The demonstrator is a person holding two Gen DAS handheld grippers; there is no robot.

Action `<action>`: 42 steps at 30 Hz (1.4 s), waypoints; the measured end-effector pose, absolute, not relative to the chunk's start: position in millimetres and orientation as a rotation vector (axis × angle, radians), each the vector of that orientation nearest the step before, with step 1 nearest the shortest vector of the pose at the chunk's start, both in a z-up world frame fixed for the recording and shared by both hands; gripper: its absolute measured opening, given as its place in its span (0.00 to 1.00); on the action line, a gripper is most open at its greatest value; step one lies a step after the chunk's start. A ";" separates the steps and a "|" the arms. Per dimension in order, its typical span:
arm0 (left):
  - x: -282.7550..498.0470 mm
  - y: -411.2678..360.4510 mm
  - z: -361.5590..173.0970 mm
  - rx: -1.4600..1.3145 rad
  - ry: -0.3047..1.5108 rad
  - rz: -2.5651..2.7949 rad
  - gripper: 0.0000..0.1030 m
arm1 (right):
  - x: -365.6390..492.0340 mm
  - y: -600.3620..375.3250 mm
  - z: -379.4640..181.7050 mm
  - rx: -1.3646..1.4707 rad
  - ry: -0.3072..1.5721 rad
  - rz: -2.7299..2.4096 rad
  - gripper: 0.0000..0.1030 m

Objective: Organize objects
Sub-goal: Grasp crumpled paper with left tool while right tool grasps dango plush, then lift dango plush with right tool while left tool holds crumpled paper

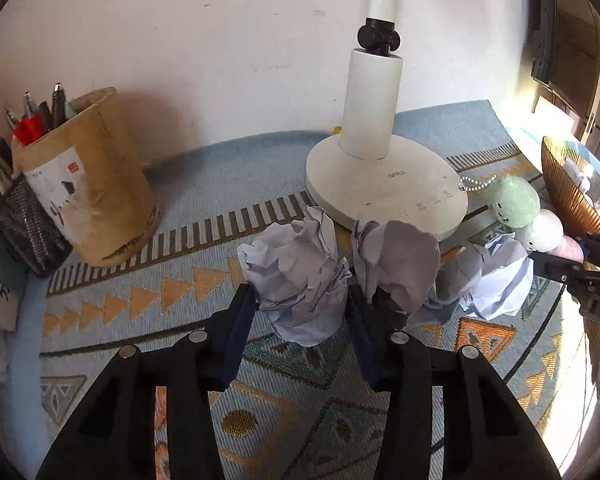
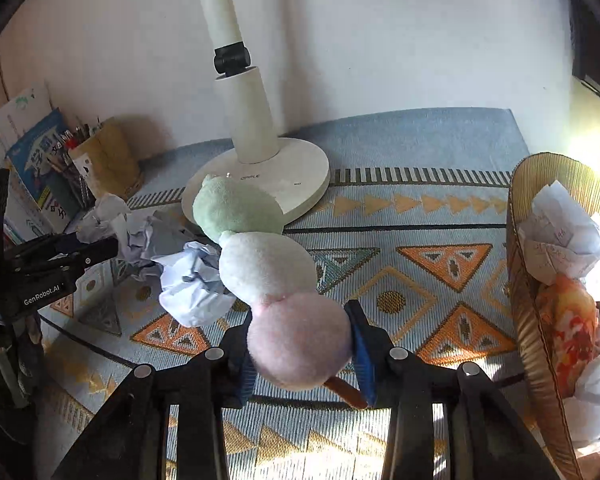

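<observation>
- Now the left gripper (image 1: pixel 302 300) is squeezing a paper ball (image 1: pixel 296 276) on the cloth (image 1: pixel 148 292), near the lamp (image 1: pixel 384 176).
- The right gripper (image 2: pixel 300 344) is pinching the plush toy (image 2: pixel 268 264) by its pink end.
- Next, I think, both are going into the basket (image 2: pixel 528 280), so lifting comes first.

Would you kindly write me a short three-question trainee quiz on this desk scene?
1. True or false: the left gripper is shut on a crumpled ball of pale paper.
2. Which part of the three-ball plush dango skewer toy sits between the right gripper's jaws: A green, B white, C pink?
3. Fill in: the ribbed golden bowl already holds crumpled ____.

Key: 1 true; 2 C; 3 paper.
</observation>
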State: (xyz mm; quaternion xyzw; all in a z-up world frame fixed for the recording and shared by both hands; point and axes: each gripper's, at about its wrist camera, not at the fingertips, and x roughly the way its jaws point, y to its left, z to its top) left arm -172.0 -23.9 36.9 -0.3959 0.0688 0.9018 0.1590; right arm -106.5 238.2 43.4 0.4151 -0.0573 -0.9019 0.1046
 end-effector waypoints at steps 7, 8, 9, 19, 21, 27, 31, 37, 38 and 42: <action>-55.9 -21.9 79.9 -1.076 0.068 2.692 0.42 | -15.0 249.9 37.3 1.375 -0.627 -2.308 0.38; -38.9 -18.4 81.6 -1.078 0.035 2.698 0.42 | -5.7 249.1 31.0 1.408 -0.689 -2.241 0.38; -23.7 -13.6 81.7 -1.075 -0.004 2.699 0.42 | 2.7 249.5 24.0 1.443 -0.735 -2.179 0.38; 22.6 29.0 41.7 -1.089 -0.154 2.648 0.42 | 17.4 281.2 14.5 1.527 -0.818 -2.172 0.43; 23.5 28.4 43.6 -1.066 -0.156 2.650 0.43 | 21.7 295.1 22.2 1.505 -0.761 -2.284 0.52; 31.2 32.6 43.4 -1.015 -0.115 2.659 0.44 | 27.7 317.9 27.5 1.496 -0.703 -2.443 0.64; 33.1 31.3 44.0 -0.999 -0.123 2.662 0.44 | 29.1 313.2 26.4 1.491 -0.666 -2.408 0.64; 33.9 27.8 44.5 -0.986 -0.146 2.673 0.44 | 30.4 280.1 25.3 1.452 -0.606 -2.299 0.64; 33.8 27.7 44.2 -0.986 -0.146 2.674 0.44 | 31.6 277.6 26.9 1.460 -0.573 -2.318 0.64; 34.0 29.6 43.0 -0.988 -0.132 2.671 0.44 | 39.4 271.9 34.3 1.511 -0.327 -2.413 0.64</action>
